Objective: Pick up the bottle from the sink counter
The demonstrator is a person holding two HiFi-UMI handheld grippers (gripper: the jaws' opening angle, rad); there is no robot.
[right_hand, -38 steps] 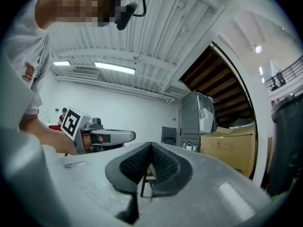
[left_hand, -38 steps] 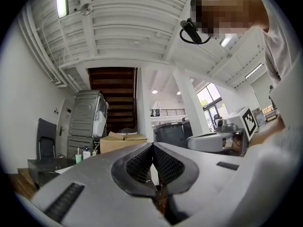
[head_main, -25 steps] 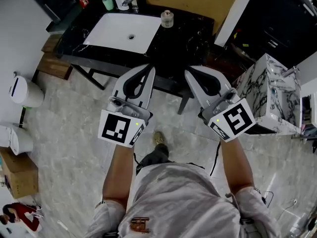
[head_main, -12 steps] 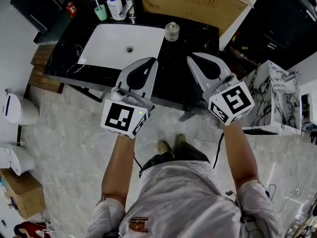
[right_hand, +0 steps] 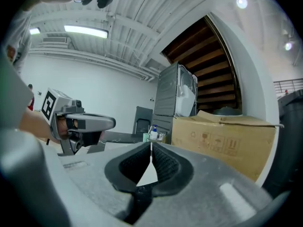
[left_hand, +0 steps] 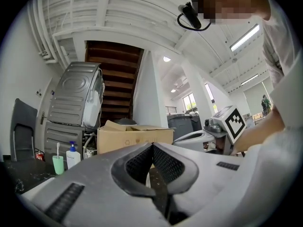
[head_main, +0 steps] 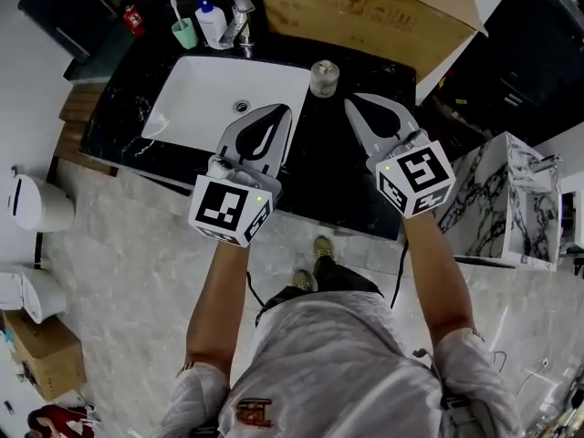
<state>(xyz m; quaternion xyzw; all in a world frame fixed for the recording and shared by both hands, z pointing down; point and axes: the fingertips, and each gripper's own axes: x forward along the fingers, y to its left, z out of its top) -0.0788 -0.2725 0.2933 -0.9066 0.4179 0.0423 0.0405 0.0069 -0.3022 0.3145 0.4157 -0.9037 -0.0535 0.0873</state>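
Hovering above black sink counter [head_main: 321,167]: both grippers, side by side, apart; left gripper [head_main: 281,112] jaws pressed together, nothing between; right gripper [head_main: 351,99] jaws likewise closed, empty; squat capped bottle [head_main: 323,78] upright on counter, just right of white basin [head_main: 201,99], near right gripper's tips, untouched; green cup [head_main: 184,34] with toothbrush, pump dispenser [head_main: 212,24] and faucet [head_main: 239,16] grouped at basin's far edge; cardboard box [head_main: 365,12] behind counter.
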